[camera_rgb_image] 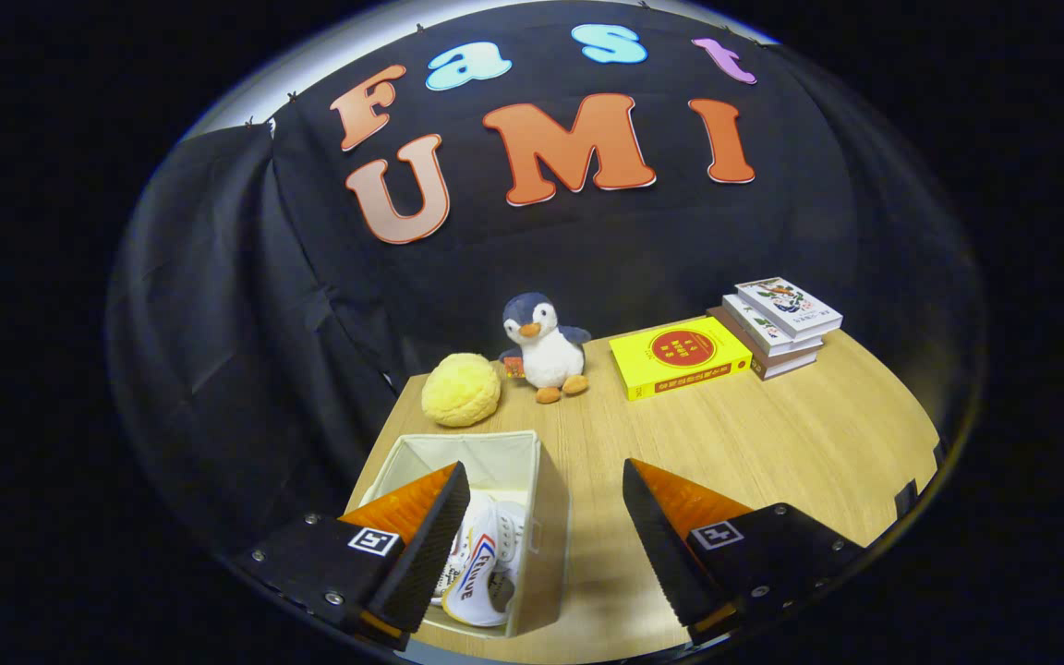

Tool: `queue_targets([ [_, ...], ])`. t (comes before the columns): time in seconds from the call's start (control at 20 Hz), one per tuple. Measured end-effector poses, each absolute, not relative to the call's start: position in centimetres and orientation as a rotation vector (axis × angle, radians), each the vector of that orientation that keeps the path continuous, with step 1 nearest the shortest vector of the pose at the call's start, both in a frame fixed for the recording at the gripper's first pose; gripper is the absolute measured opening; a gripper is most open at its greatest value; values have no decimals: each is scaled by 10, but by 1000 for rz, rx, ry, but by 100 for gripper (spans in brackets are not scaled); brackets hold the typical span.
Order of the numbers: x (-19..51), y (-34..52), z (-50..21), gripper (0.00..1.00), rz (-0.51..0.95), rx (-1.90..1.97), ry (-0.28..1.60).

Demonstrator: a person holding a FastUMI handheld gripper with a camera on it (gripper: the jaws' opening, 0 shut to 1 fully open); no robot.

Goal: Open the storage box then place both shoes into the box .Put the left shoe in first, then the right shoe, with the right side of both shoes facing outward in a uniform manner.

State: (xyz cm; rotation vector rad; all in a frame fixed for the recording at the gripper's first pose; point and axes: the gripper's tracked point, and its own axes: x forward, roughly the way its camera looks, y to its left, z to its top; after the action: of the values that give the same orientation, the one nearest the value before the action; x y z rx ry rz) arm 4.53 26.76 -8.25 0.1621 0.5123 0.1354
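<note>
The open storage box (504, 462) stands on the wooden table (772, 443) under the left finger, with white shoes (486, 563) lying inside. The gripper (541, 536) hangs above, fingers spread wide and holding nothing. Beyond sit a yellow plush bun (461, 390), penguin toy (543, 346) and books (777, 323).

The 1 camera rides on the gripper (543, 528) and looks forward along its 2 fingers, which stand wide apart at the bottom of the view with nothing between them. It sits above the near edge of the table (772, 434) and tilts down across it toward the cloth wall (246, 305) behind. The box (532, 462) lies closest, just under the left finger (426, 536); the penguin (543, 346), bun (461, 390) and books (777, 323) stand far off by the wall. The fisheye lens bends the table edges.
</note>
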Motion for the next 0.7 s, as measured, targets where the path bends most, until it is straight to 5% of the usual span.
queue_targets([
  [0.7,52,44,-21,99,-87,131,306],
])
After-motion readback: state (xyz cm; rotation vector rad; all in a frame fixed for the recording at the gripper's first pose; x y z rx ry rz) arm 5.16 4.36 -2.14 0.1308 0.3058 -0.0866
